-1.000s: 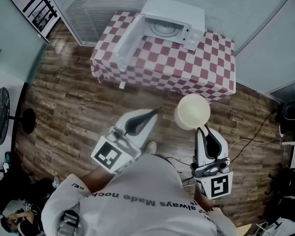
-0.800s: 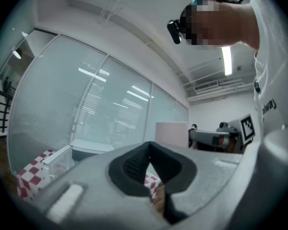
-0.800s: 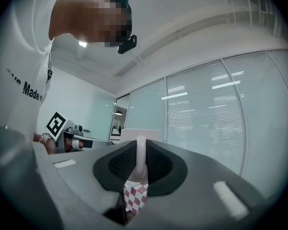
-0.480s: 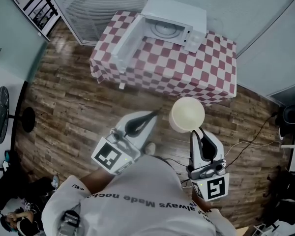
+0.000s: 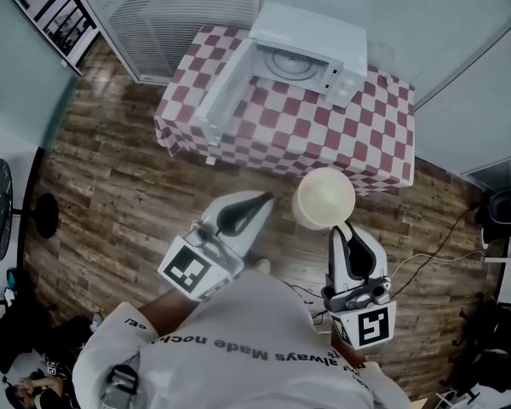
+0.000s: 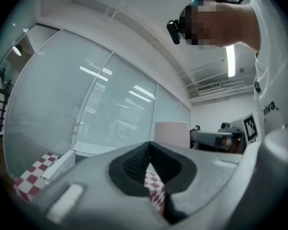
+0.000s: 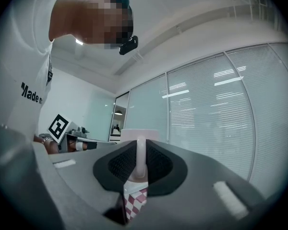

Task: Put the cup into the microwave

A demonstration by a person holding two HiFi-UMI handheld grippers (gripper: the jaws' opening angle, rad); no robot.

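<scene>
A cream cup (image 5: pixel 324 198) hangs in the air over the wooden floor, a little short of the checkered table (image 5: pixel 366 147). My right gripper (image 5: pixel 345 227) is shut on its handle (image 7: pixel 140 158), and the cup body (image 7: pixel 138 134) rises just beyond the jaws. My left gripper (image 5: pixel 265 198) is level with it on the left, shut and empty, its pads (image 6: pixel 134 164) meeting. From the left gripper view the cup (image 6: pixel 172 133) shows to the right. The white microwave (image 5: pixel 311 37) stands at the table's far side with its door (image 5: pixel 226 83) swung wide open and the cavity showing.
Glass walls with blinds (image 5: pixel 166 11) run behind the table. Cables (image 5: pixel 426 250) trail over the floor to the right. A dark round stand (image 5: pixel 0 203) sits at the far left. The person's white shirt (image 5: pixel 238 348) fills the bottom of the head view.
The right gripper and cup have shifted slightly left. The table and microwave sit a little lower and larger in the head view. The left gripper has hardly moved.
</scene>
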